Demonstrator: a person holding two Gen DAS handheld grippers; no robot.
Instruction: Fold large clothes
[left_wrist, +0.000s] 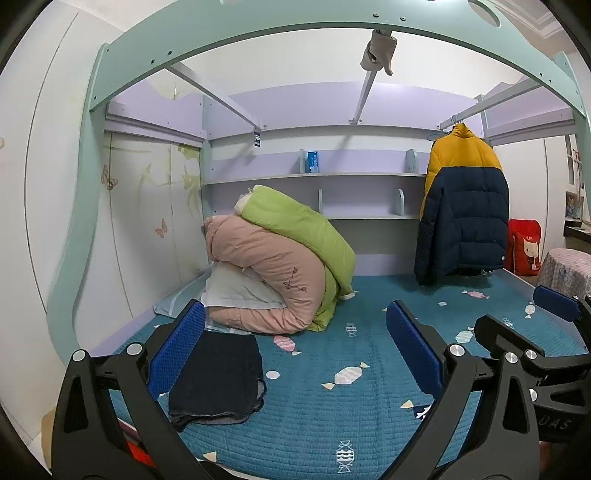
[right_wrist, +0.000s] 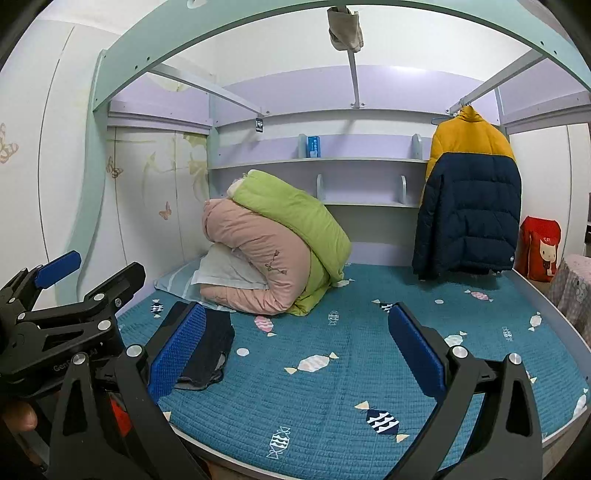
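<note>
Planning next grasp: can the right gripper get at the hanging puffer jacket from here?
Probably yes. The right gripper is open and empty, and only bare bedspread lies between it and the jacket, which hangs at the far right, unobstructed. It needs a long forward reach.

I hold my left hand-held gripper (left_wrist: 295, 343) and my right hand-held gripper (right_wrist: 295, 343) side by side, level, both with jaws spread wide and gripping nothing.

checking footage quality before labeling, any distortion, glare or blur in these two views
Left wrist view: strong fisheye bends the bed frame into an arch, with dark vignette corners; the puffer jacket is sharp, with no glare, under soft even light. Right wrist view: the same bowing curves the blue bedspread edge; the right claw is slightly soft up close, and the folded dark garment is clear.
</note>
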